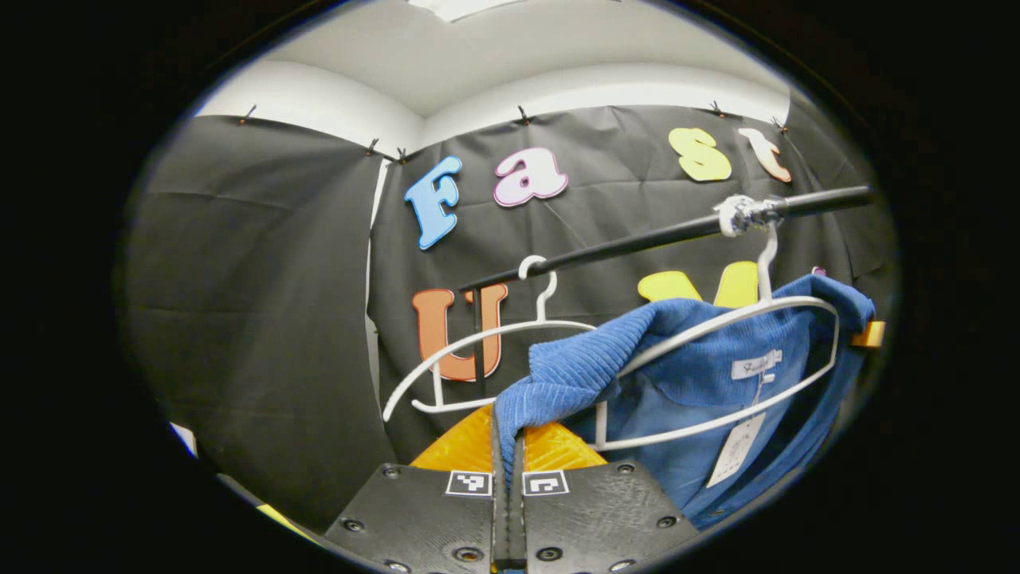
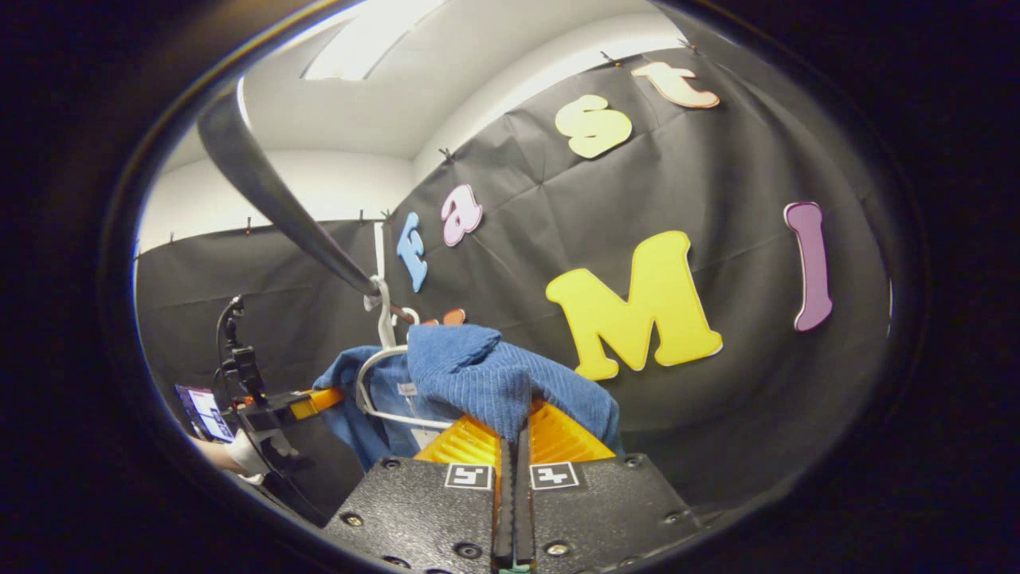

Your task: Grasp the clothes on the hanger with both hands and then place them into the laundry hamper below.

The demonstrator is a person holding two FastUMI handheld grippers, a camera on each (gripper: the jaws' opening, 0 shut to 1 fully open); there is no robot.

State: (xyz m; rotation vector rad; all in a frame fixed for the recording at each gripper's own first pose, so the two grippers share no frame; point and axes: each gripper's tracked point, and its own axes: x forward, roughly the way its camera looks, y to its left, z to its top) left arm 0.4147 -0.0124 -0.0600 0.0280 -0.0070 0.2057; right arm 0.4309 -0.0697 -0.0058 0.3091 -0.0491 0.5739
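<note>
A blue ribbed garment [image 1: 701, 375] hangs on a white hanger [image 1: 797, 307] from the black rail [image 1: 637, 239]. My left gripper [image 1: 508, 450] is shut on the garment's near shoulder, and the cloth is drawn off the hanger's left end toward me. In the right gripper view the same blue garment [image 2: 478, 375] drapes over its white hanger [image 2: 374, 375], and my right gripper [image 2: 514, 446] is shut on a fold of its other shoulder. The left gripper [image 2: 315, 401] shows farther off, at the garment's far side, held by a hand [image 2: 239, 454].
A second white hanger [image 1: 478, 351] hangs bare on the rail to the left of the garment. A white tag [image 1: 737, 450] dangles inside the collar. A small screen [image 2: 203, 413] sits low at the left in the right gripper view.
</note>
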